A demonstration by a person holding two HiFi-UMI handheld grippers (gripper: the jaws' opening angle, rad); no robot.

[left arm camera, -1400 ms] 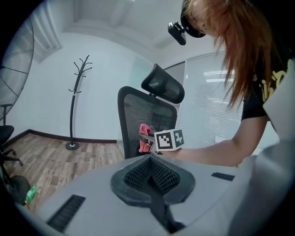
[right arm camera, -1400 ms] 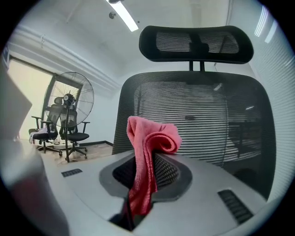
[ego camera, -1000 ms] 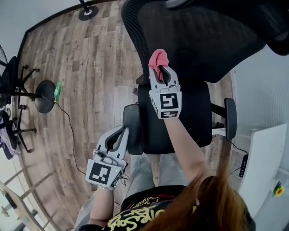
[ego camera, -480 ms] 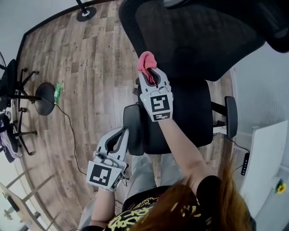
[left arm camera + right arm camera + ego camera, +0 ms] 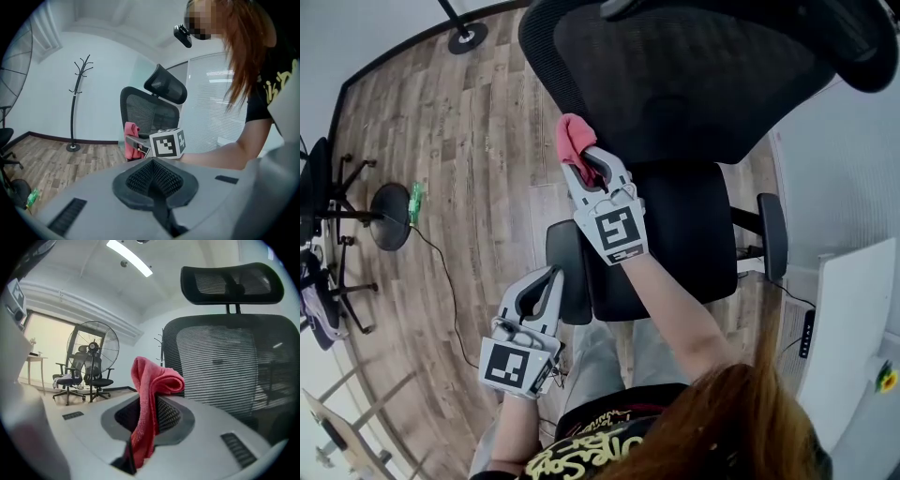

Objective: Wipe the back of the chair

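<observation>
Red cloth (image 5: 151, 380), judged soft, light and limp, is clamped mid-fold in right gripper (image 5: 584, 167), just beside the mesh chair back (image 5: 694, 75) edge. Left gripper (image 5: 536, 292) is closed on nothing, below the chair back.

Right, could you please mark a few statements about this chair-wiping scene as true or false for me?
1. The right tool is shut on a pink cloth. True.
2. The left tool grips a second cloth. False: its jaws are together with nothing between them.
3. The pink cloth is at the side edge of the mesh backrest. True.
4. The chair lacks a headrest. False: the right gripper view shows one above the backrest.
5. The floor is carpeted. False: it is wooden planks.
</observation>
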